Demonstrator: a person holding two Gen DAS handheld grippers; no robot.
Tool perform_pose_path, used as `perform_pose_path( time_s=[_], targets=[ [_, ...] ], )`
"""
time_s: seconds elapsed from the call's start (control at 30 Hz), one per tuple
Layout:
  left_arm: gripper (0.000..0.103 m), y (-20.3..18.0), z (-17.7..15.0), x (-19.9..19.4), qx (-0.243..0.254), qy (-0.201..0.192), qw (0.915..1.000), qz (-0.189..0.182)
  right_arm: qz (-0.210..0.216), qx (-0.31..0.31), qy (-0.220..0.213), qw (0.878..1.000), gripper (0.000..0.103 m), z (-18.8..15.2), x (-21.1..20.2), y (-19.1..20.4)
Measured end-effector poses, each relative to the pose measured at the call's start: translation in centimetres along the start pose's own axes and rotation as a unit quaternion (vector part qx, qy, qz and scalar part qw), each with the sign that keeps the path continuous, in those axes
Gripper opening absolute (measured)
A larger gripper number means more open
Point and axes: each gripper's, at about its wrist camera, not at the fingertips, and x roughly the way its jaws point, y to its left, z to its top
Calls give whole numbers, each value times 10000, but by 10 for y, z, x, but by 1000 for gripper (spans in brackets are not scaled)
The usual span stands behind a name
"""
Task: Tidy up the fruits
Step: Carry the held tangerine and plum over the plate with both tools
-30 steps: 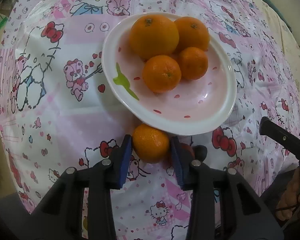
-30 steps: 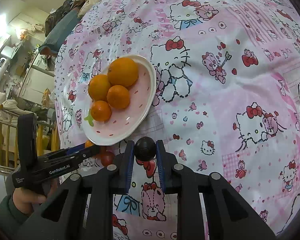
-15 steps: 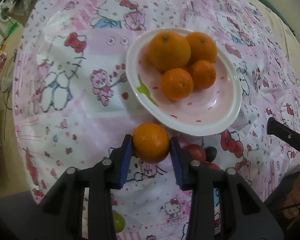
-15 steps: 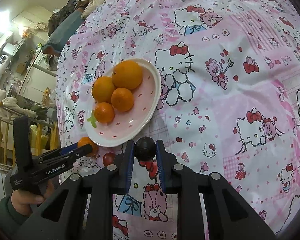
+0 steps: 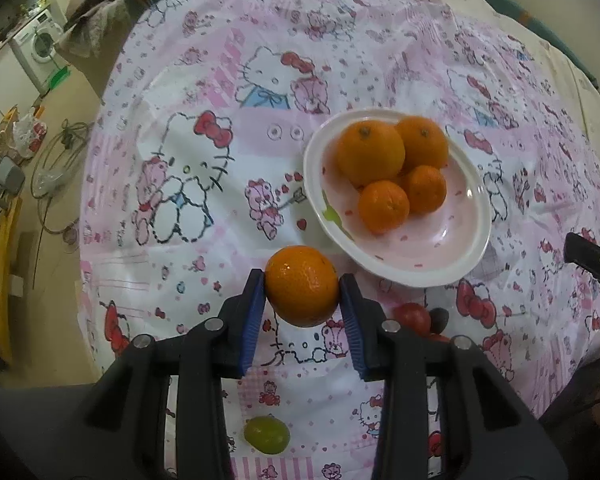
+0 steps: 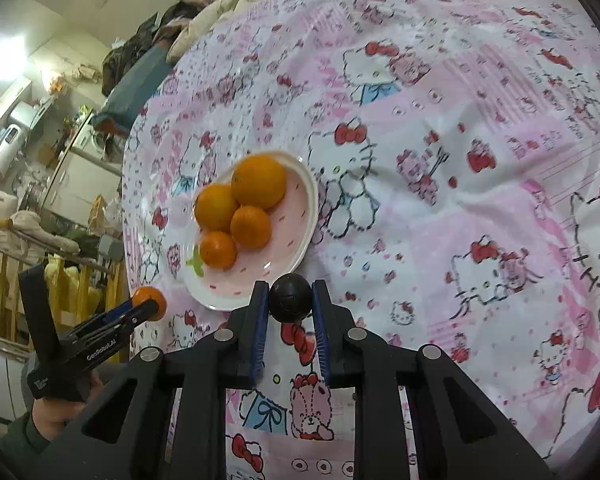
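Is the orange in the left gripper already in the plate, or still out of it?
Out. The orange sits clamped between the left gripper fingers, short of the plate rim.

tablecloth (image 5: 220,208): I see thin printed cloth, a little shiny, with soft wrinkles at 12 o'clock.
plate (image 5: 472,248): glazed ceramic as it looks to me, glossy and smooth, with a bright reflex at 4 o'clock of its inside.
held orange (image 5: 302,286): dimpled peel with a waxy shine.
dark round fruit (image 6: 290,298): I see matt, almost black skin.
left gripper (image 5: 302,304): matt black plastic, ribbed blue pads (image 5: 255,312), bright metal pins.
green fruit (image 5: 267,435): smooth, slightly shiny skin.
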Motion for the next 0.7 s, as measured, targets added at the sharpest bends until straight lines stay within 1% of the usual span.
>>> perform_pose_path(
  time_s=[0.17,0.37,0.47,0.7],
  targets=[
    [33,0,10,-17,-21,-222,9998,8,-12,82,-318,9995,22,8,-18,-5],
    [33,-2,27,-34,18,-458,9989,-6,-19,5,-691,9976,22,17,-36,-2],
    [33,-5,35,-38,86,-570,9983,16,40,-37,-792,9968,22,21,-40,2],
    [33,-13,50,-40,237,-695,9973,15,136,-109,-943,9954,22,32,-46,6]
  ],
)
